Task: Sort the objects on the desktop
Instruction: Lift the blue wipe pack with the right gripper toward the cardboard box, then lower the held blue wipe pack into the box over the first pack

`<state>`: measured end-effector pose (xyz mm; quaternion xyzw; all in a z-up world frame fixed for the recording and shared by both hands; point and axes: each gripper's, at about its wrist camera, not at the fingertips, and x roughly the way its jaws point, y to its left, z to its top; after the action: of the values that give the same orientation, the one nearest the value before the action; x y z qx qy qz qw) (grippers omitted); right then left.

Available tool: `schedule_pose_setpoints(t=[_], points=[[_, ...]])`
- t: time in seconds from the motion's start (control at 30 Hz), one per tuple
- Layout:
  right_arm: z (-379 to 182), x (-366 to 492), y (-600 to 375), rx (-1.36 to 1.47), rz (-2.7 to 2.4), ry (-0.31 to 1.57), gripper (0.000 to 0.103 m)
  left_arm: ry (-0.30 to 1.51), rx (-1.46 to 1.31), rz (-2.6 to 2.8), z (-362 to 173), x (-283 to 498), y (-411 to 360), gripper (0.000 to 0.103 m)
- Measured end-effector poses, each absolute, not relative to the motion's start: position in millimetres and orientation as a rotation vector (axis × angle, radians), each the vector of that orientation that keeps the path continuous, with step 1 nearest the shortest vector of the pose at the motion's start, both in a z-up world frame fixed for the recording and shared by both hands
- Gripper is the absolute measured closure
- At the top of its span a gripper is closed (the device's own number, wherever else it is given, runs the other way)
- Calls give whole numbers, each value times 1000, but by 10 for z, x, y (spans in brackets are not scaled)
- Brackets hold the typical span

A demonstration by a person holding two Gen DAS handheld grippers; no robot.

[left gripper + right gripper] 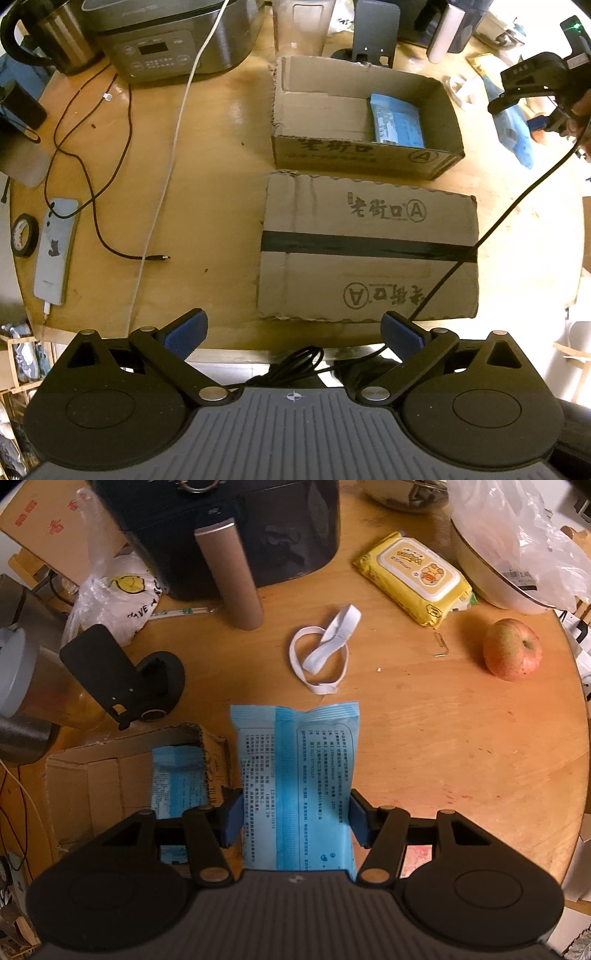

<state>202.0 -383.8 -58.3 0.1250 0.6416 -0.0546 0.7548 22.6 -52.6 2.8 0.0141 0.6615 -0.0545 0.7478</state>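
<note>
1. Wooden round table (221, 177) carries an open cardboard box (364, 147) holding one blue packet (397, 120) at its 3 o'clock end.
2. Closed taped carton (369, 247) sits just beside it at 6 o'clock.
3. Right gripper (295, 818) clamps a second blue pouch (299, 775) above the box's edge.
4. Left gripper (293, 334) stands wide apart, holding nothing.
5. White strap (321, 651), yellow wipes pack (413, 578) and apple (511, 650) lie beyond at 12 to 2 o'clock.

1. A blue printed packet (299, 786) stands lengthwise, raised above the wooden table, just right of the box.
2. An open cardboard box (364, 155) holds a second blue packet (397, 120) against its right wall.
3. A taped, closed cardboard box (369, 251) lies just beside it.
</note>
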Motion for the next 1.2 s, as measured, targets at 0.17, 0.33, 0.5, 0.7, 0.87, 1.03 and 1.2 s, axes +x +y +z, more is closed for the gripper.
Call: schedule_pose_setpoints(t=[0.17, 0.33, 0.5, 0.7, 0.87, 1.03, 1.2], points=[[-587, 2044, -3764, 268, -112, 1401, 47, 1448, 30, -120, 24, 222, -482, 0], [-587, 2052, -3693, 261, -102, 1404, 47, 1448, 30, -123, 25, 225, -447, 0], [-576, 2051, -3626, 259, -96, 1404, 47, 1449, 29, -126, 19, 237, -424, 0], [-563, 2062, -3556, 258, -91, 1401, 47, 1447, 30, -132, 18, 248, -404, 0], [-552, 2077, -3498, 256, -82, 1399, 47, 1445, 29, -134, 14, 255, -387, 0], [-557, 2088, -3425, 254, -73, 1400, 47, 1443, 25, -135, 12, 262, -363, 0], [-563, 2098, -3348, 250, -66, 1403, 47, 1441, 20, -133, 13, 267, -340, 0]])
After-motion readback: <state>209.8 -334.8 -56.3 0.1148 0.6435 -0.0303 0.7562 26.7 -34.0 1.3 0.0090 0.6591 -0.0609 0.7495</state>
